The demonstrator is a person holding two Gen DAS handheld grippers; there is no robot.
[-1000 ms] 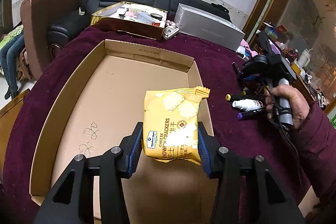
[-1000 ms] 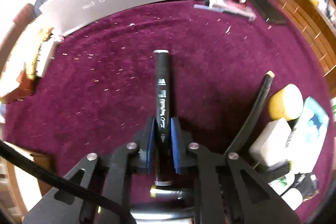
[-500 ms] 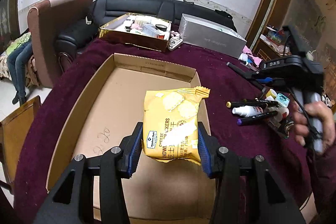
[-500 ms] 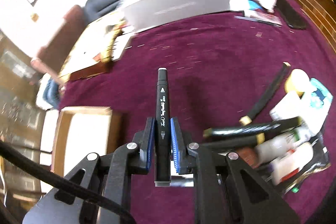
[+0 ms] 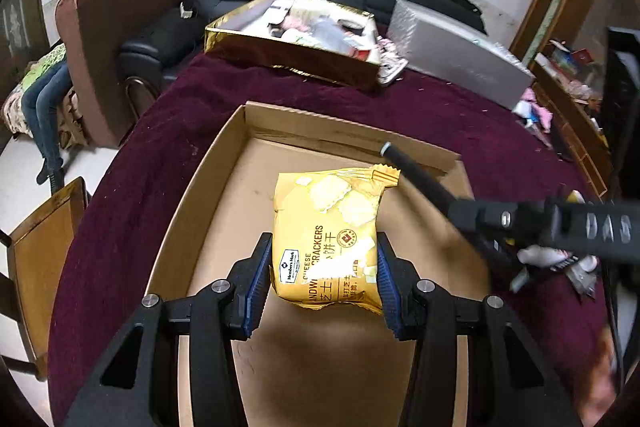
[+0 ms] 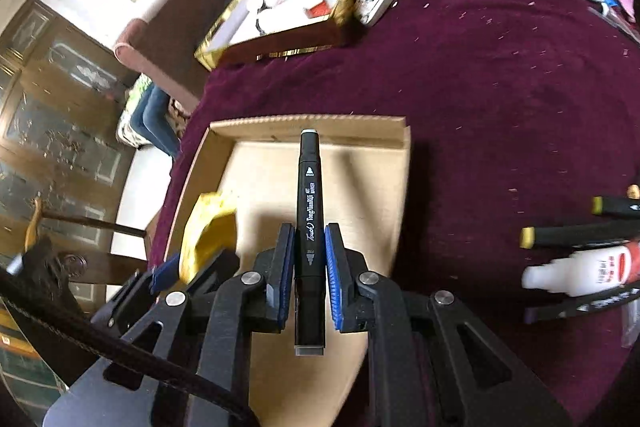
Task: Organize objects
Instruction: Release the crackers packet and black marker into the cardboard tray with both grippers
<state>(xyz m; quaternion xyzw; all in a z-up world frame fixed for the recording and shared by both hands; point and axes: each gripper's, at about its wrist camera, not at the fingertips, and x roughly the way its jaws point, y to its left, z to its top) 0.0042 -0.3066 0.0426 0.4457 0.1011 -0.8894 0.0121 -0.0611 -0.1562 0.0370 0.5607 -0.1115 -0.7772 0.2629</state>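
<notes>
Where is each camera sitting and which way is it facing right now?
Left wrist: sits behind the left tongs, looking along them over the cardboard tray; they clamp the cracker packet, and the right tongs reach in from the right.
Right wrist: sits behind the right tongs, looking over the same tray; they clamp a black marker, with the left tongs at lower left.
Shared: tray, packet, marker, gold box, grey box.

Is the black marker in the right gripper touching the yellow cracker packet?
Apart. The right wrist view shows bare cardboard between the black marker and the yellow cracker packet; the left wrist view agrees.
</notes>
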